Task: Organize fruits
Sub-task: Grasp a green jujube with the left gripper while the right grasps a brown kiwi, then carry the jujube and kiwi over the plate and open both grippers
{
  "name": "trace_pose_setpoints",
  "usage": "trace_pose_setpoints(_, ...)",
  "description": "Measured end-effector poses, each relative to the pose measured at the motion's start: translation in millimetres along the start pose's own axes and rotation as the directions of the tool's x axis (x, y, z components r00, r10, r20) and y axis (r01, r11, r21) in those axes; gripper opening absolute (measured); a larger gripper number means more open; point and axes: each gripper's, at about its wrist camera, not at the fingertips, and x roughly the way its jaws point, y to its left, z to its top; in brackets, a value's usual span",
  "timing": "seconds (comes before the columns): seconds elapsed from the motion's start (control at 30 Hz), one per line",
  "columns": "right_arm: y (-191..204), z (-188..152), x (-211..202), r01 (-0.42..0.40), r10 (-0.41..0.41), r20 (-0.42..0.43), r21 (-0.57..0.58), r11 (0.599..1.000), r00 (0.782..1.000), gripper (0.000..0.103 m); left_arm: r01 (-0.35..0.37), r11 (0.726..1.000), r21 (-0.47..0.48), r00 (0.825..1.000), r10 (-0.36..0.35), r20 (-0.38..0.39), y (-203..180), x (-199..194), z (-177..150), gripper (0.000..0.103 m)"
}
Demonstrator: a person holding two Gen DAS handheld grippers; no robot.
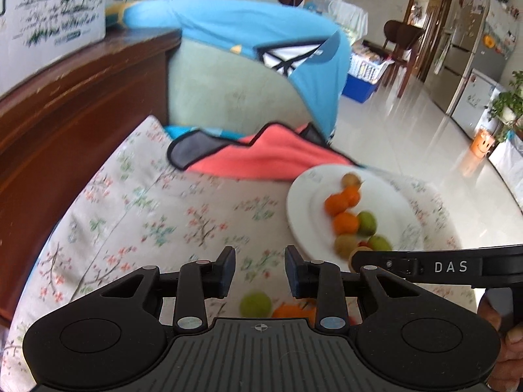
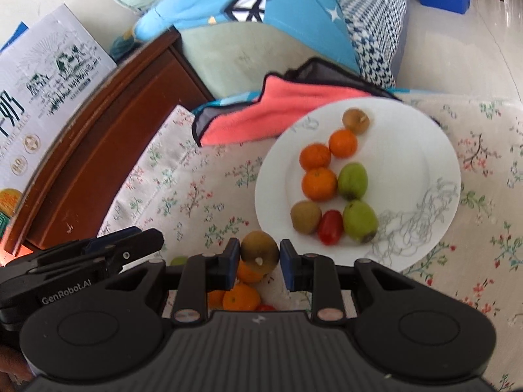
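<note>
A white plate (image 2: 425, 150) on the floral cloth holds several fruits: oranges (image 2: 319, 184), green fruits (image 2: 352, 181), brown kiwis (image 2: 305, 217) and a red tomato (image 2: 330, 227). My right gripper (image 2: 259, 254) is shut on a brown kiwi (image 2: 260, 252), held just left of and below the plate. Loose oranges (image 2: 241, 297) lie beneath it. My left gripper (image 1: 260, 272) is open and empty over the cloth; a green fruit (image 1: 256, 303) and an orange (image 1: 289, 311) lie below it. The plate (image 1: 304, 202) shows to its right.
A pink and grey cloth (image 2: 278, 111) lies behind the plate. A dark wooden cabinet (image 2: 108, 137) with a white carton (image 2: 42, 98) stands at the left. Blue fabric (image 1: 245, 32) and a green cushion (image 1: 228, 91) sit behind. Tiled floor (image 1: 408, 130) lies at the right.
</note>
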Motion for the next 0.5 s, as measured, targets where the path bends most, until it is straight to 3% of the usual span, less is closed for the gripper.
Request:
trace_pose_setpoints(0.23,-10.5,10.3,-13.0,-0.002,0.001,0.044,0.036,0.999,0.999,0.027,0.035,0.999,0.004,0.999,-0.035,0.019,-11.9,2.3,10.2,0.03)
trace_pose_setpoints(0.4,-18.1,11.7,-19.4,0.003,-0.006,0.054,0.053,0.999,0.999,0.027,-0.01,0.998,-0.056,1.0,0.011,0.019,16.3,0.9,17.8,0.03)
trace_pose_setpoints(0.5,-21.1,12.6,-20.7,0.004,-0.008,0.054,0.068,0.998,0.998,0.027,0.001,0.997,-0.079,1.0,-0.004,-0.03,26.0,4.1,13.9,0.032)
